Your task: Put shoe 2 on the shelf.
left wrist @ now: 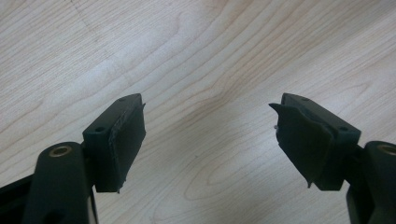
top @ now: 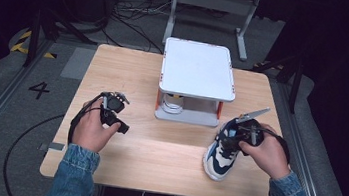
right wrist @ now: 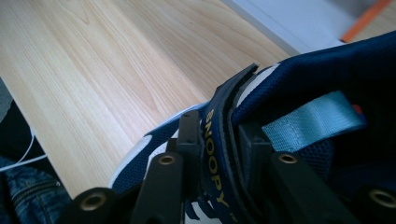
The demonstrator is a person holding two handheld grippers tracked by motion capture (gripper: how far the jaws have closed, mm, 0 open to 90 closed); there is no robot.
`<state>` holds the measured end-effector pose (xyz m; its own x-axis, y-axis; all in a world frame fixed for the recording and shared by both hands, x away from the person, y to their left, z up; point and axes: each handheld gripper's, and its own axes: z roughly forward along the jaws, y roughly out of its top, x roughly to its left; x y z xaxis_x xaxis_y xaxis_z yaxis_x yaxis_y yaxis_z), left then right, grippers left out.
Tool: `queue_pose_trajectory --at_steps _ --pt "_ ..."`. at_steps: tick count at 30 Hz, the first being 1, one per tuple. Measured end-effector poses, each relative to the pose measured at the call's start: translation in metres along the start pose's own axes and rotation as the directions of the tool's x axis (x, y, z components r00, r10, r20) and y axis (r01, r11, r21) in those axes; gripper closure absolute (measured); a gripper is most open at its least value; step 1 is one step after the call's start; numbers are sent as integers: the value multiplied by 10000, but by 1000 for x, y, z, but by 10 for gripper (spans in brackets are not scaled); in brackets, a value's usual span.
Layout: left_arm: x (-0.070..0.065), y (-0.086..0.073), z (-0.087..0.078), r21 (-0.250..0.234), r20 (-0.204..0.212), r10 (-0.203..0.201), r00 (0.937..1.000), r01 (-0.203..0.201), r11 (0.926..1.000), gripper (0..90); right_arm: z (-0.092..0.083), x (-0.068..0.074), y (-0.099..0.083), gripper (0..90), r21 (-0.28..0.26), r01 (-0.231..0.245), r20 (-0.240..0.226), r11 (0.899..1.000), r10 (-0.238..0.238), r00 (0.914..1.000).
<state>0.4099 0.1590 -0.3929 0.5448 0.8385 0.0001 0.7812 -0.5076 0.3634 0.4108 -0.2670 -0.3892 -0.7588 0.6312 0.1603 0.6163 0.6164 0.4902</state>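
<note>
Sneaker (top: 221,151) gripped by right tongs (right wrist: 217,140) near white stand (top: 198,75); left tongs (left wrist: 208,135) wide, over bare table (top: 166,152).

Shoe (top: 221,151) sitting on the bench (top: 164,162) at its right front, two-tier stand (top: 197,83) standing behind it at centre, left tongs (top: 119,112) hovering left of both.

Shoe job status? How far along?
Done: right tool is clamped on the tongue of the navy and white sneaker. In hand: sneaker at the table's right front. Left: likely shelving it on the white rack; left tool is open.
</note>
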Motion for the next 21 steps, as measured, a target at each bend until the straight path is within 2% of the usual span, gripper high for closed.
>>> queue_pose_trajectory --at_steps 2,3,6,11,14,16,17,19,21 --pt "0 0 0 -10 -9 7 10000 -7 10000 246 7 0 1 616 5 269 433 9996 -269 9987" --pt "0 0 0 5 10 -32 10000 32 10000 246 7 0 2 596 -43 369 383 9993 -367 9986" --pt "0 -1 0 -5 -9 11 10000 -11 10000 246 2 0 3 475 -495 664 626 9966 -633 9960" --pt "2 -7 -1 78 -63 -134 9999 135 9999 246 -24 -11 10 472 -1102 698 794 9915 -612 9950" --pt "3 -10 0 180 -98 -242 9997 244 9995 246 -41 -23 16 492 -1088 698 1390 9916 -543 9888" --pt "4 -9 1 175 -95 -193 9998 195 9997 246 -48 -32 18 496 -1140 755 1632 9906 -563 9850" --pt "3 -9 1 163 -89 -197 9998 198 9997 246 -49 -39 18 498 -1245 894 1622 9882 -686 9844" --pt "3 -9 2 202 -85 -140 9999 142 9997 246 -50 -51 16 527 -1292 692 1568 9892 -485 9864" --pt "3 -10 4 281 -111 -134 9998 137 9995 246 -49 -62 13 512 -1147 573 2008 9917 -334 9791"
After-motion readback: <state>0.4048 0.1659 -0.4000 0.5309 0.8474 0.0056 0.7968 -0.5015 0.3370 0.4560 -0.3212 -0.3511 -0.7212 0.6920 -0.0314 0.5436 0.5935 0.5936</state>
